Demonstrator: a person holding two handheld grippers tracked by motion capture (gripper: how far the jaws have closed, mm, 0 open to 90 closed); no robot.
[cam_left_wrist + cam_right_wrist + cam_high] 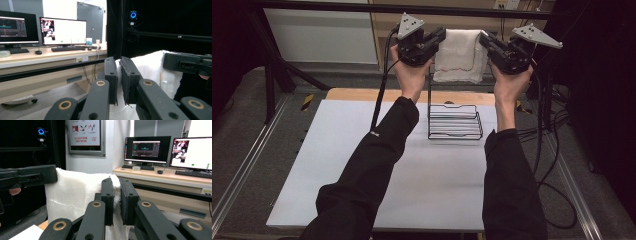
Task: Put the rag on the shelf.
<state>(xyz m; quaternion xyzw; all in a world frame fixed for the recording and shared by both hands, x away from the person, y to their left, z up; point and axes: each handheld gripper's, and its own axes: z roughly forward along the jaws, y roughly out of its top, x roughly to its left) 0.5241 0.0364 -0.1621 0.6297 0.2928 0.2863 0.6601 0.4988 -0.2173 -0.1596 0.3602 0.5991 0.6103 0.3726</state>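
High view: towel (460, 55) stretched between left tongs (441, 38), right tongs (485, 41), apparently clamped.

From above, the towel's (460, 55) two upper corners were lost between the jaws of the left gripper (443, 36) and right gripper (482, 38), so the pinched cloth itself could not be made out. The towel's lower edge covered the top of the wire rack (455, 121) behind it. In the left gripper view the towel ran off the bottom edge. Both sleeves (362, 185) were cut off at the bottom, and the screens (147, 149) were too small to read.
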